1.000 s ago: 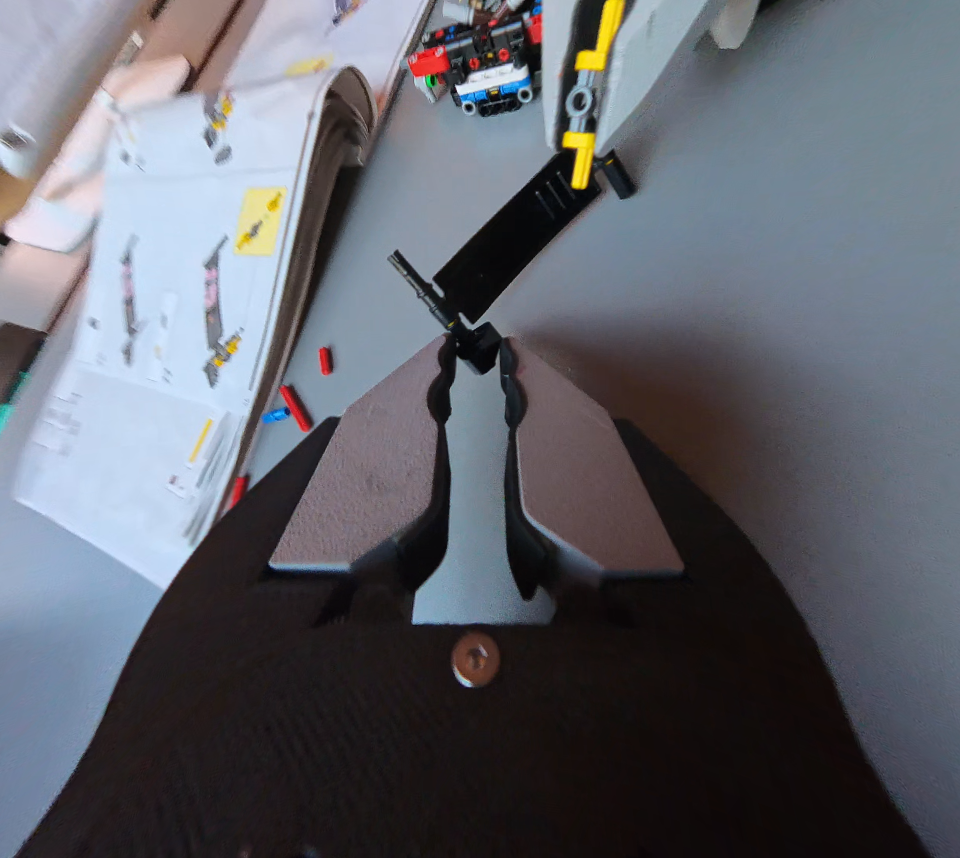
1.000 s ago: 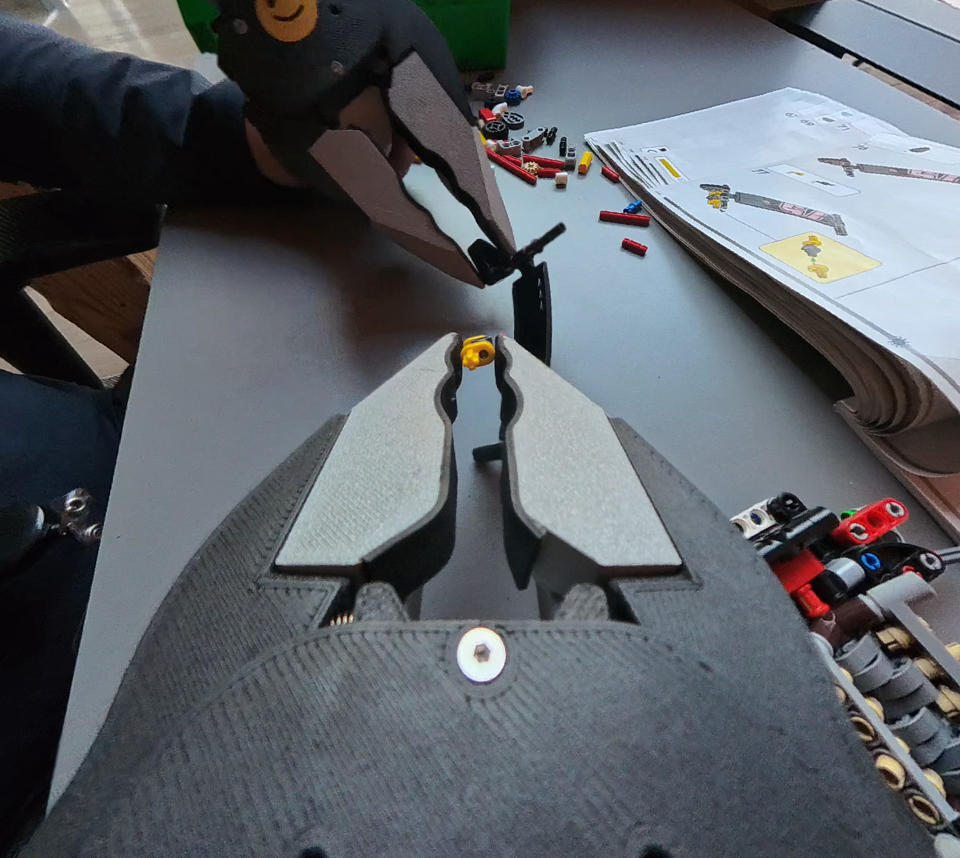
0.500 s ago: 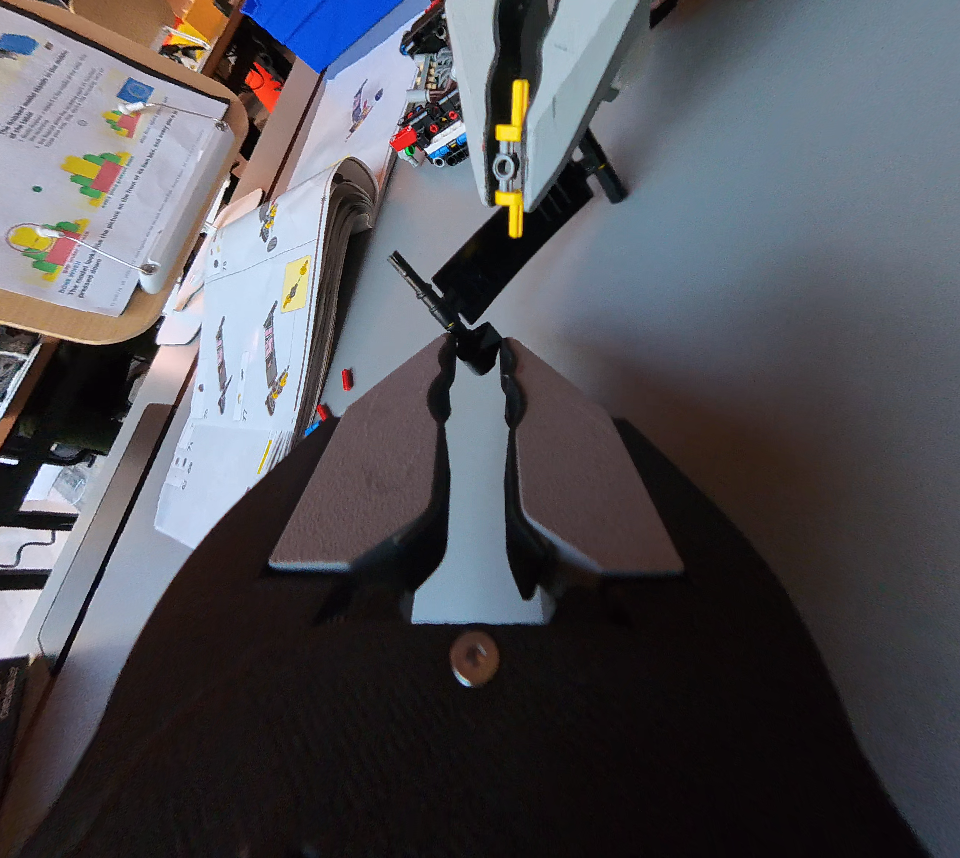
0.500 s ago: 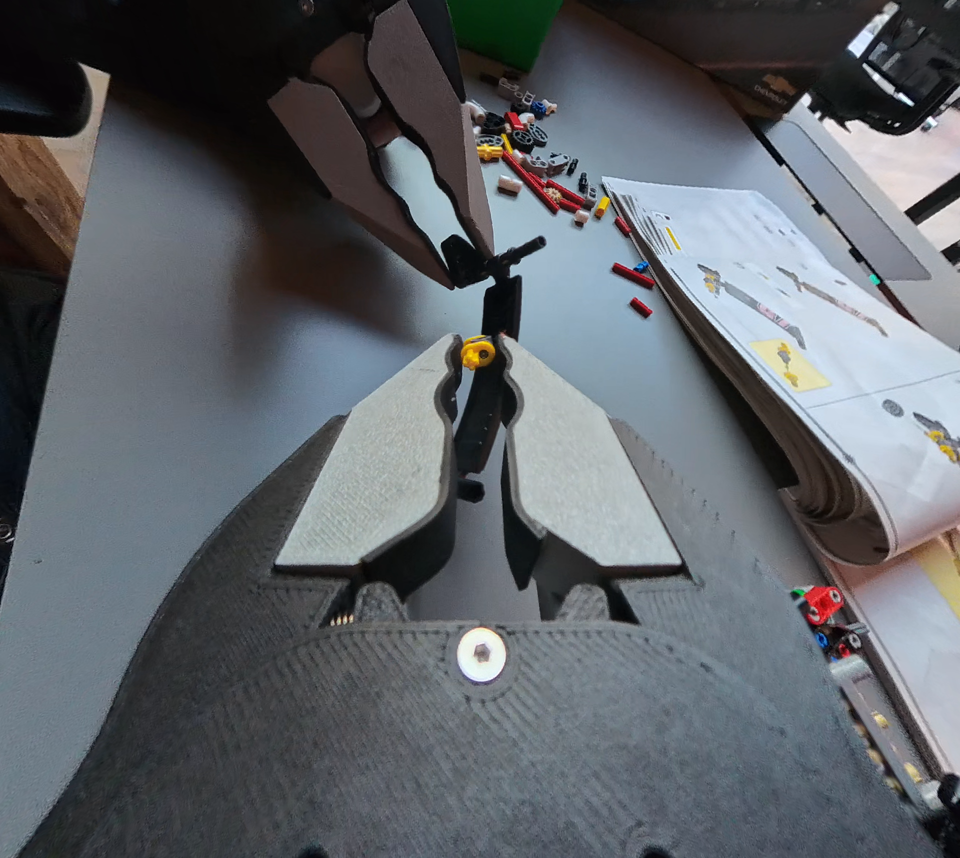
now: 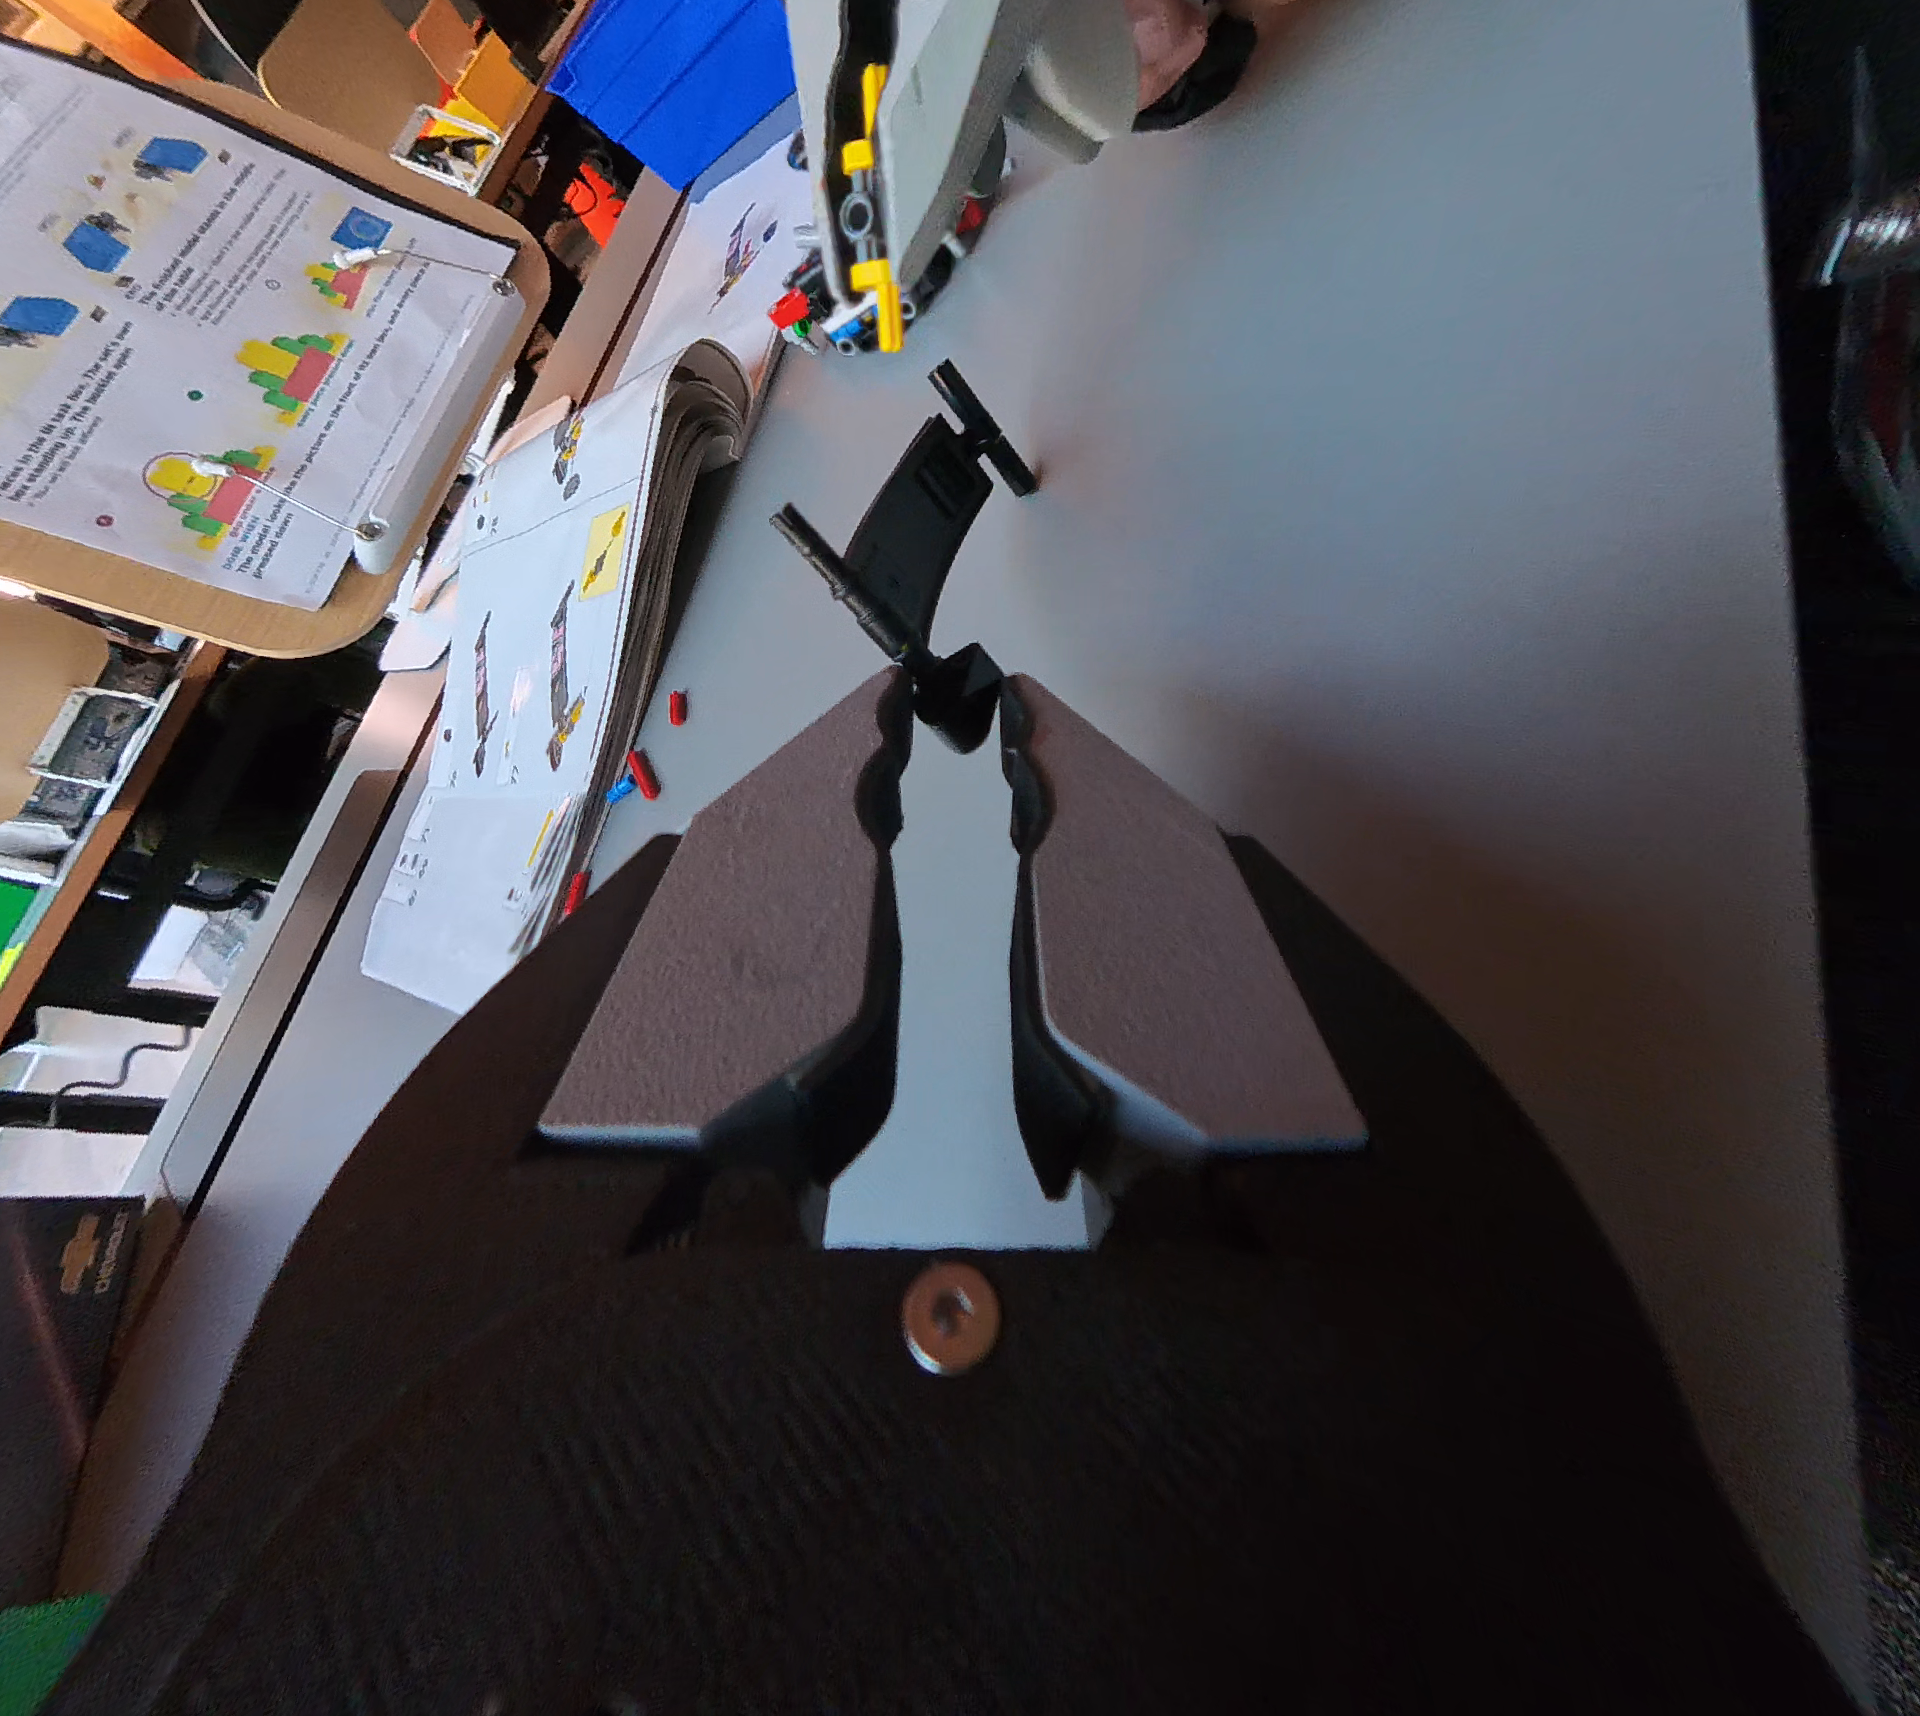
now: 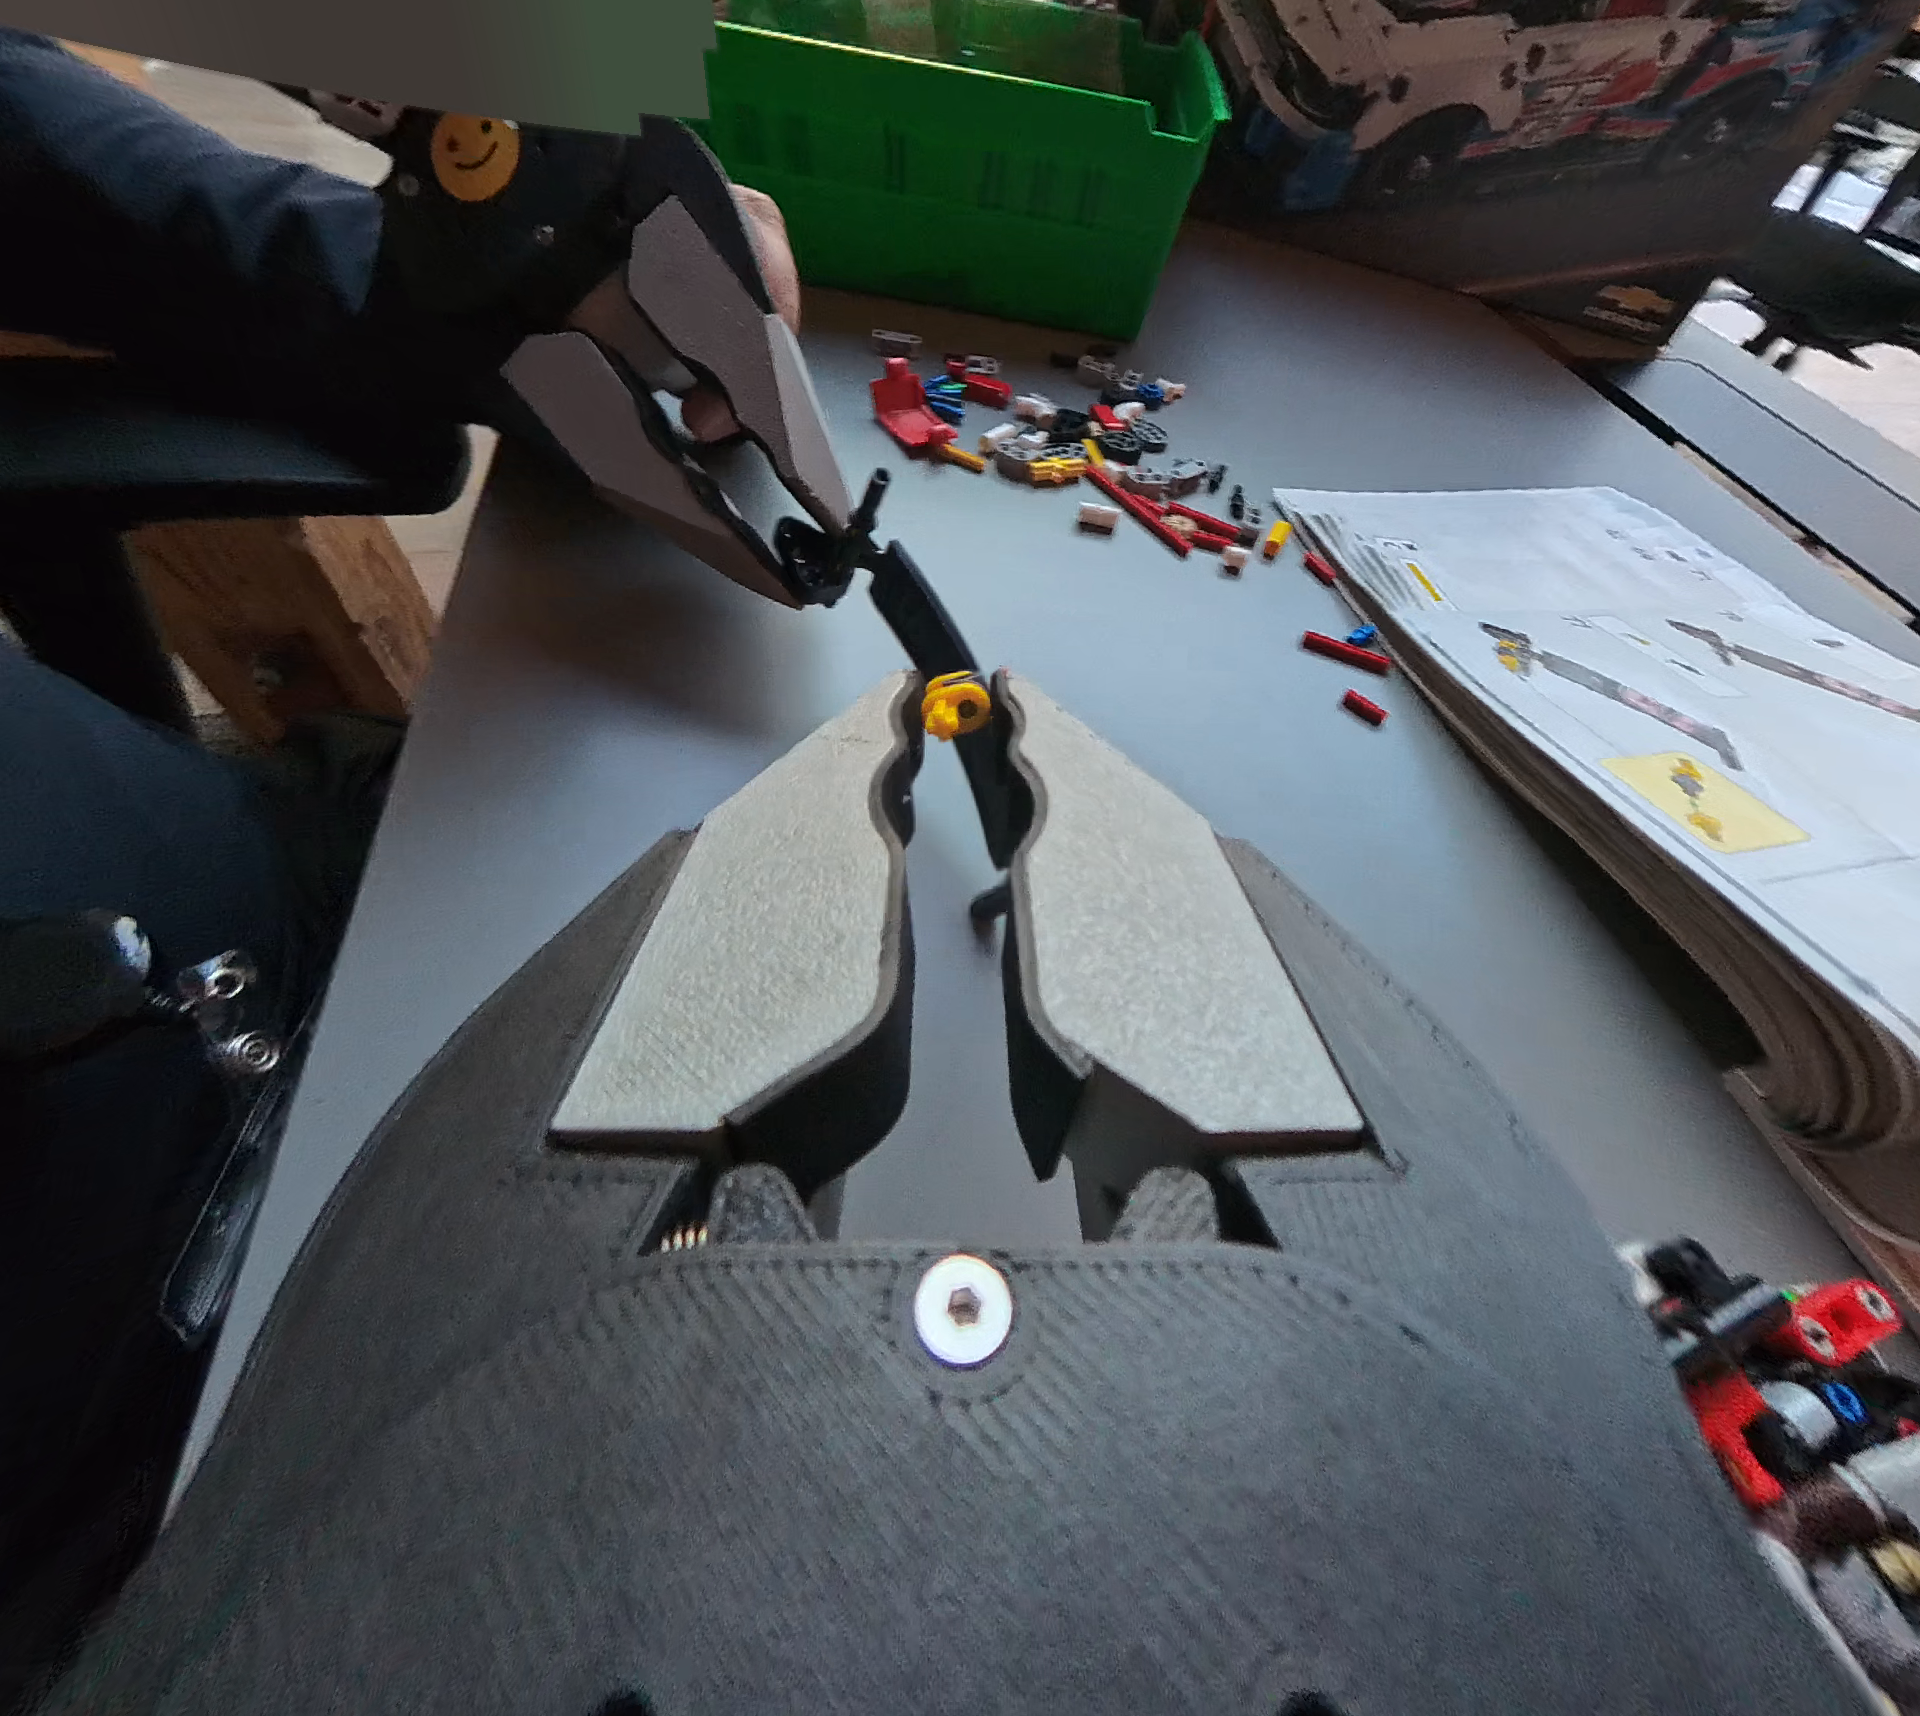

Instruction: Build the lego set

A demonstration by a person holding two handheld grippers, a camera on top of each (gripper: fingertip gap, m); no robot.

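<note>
Grey table top (image 6: 644, 731) fills most of what we see, in a busy room with shelves behind. We hold two grabbers above it.

Our left grabber (image 5: 956, 700) pinches a small black plastic block (image 5: 961, 695) at its tips, both tips pressing on it. A thin black rod (image 5: 831, 570) sticks out of that block, and a long curved black plastic panel (image 5: 914, 523) hangs from it, up in the air.

Our right grabber (image 6: 961, 710) pinches a little yellow plastic piece with a grey ring in its middle (image 6: 956, 705). It sits just beside the lower half of the curved panel, and we cannot tell if they touch.

On the table lie a pile of small red, black, yellow and white building bits (image 6: 1091, 440), a thick open paper booklet with drawings (image 6: 1621, 690), and a half-built toy model of red, black and grey parts (image 6: 1808, 1417). Behind them stand a green plastic bin (image 6: 966, 170) and a big cardboard box with a white car picture (image 6: 1507, 35).
</note>
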